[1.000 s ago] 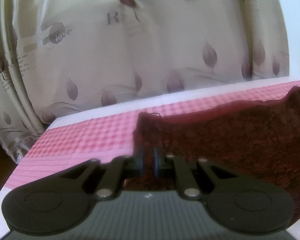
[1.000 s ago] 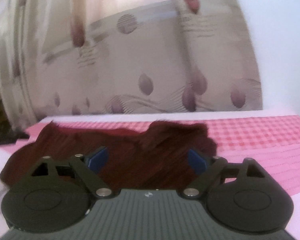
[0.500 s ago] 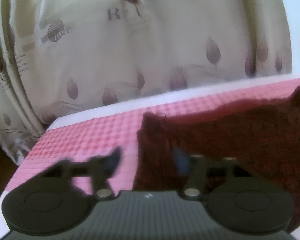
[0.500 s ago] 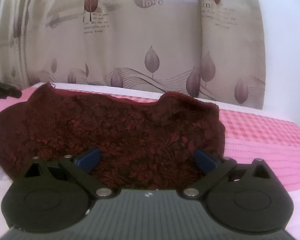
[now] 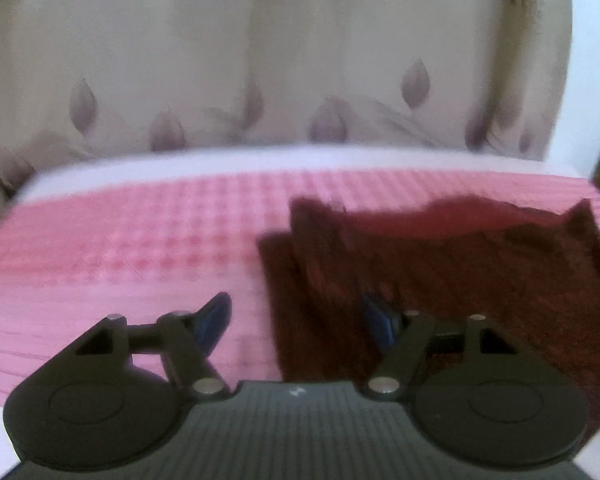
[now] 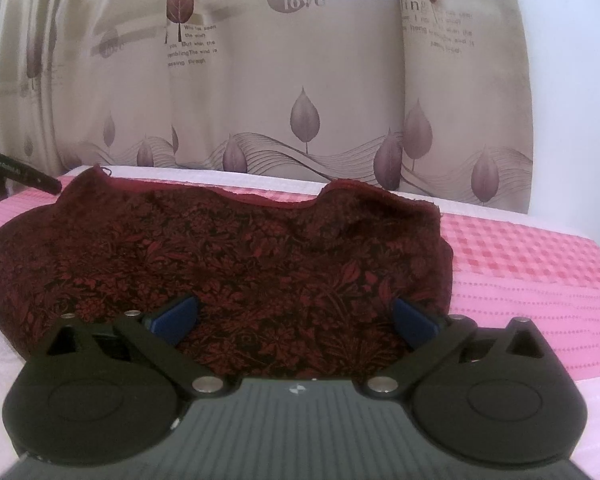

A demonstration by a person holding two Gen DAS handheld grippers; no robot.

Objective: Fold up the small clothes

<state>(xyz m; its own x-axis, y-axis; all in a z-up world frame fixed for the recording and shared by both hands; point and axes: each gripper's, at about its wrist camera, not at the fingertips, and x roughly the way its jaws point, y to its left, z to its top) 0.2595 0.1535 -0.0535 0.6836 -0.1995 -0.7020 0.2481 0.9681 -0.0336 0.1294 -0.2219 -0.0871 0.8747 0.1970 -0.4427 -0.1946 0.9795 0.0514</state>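
A dark red garment with a leafy pattern (image 6: 260, 248) lies spread flat on the pink checked cloth (image 6: 520, 256). My right gripper (image 6: 294, 318) hovers low over its near right part, jaws wide open, blue pads (image 6: 412, 320) apart and pressing nothing. In the blurred left wrist view the garment (image 5: 460, 272) fills the right half, with a fold standing up along its left edge. My left gripper (image 5: 296, 318) is open. That left edge lies between its fingers without being pinched; its left pad (image 5: 216, 316) is over bare pink cloth.
A beige curtain with purple leaf prints (image 6: 300, 80) hangs right behind the table's white far edge (image 5: 260, 160). Pink cloth (image 5: 120, 260) stretches left of the garment. A black bar with small white lettering (image 6: 20, 178) pokes in at the right wrist view's left edge.
My left gripper let go of the garment's left corner, opened and swung left, so the garment now sits further right in its view. My right gripper opened slightly wider and stayed over the garment.
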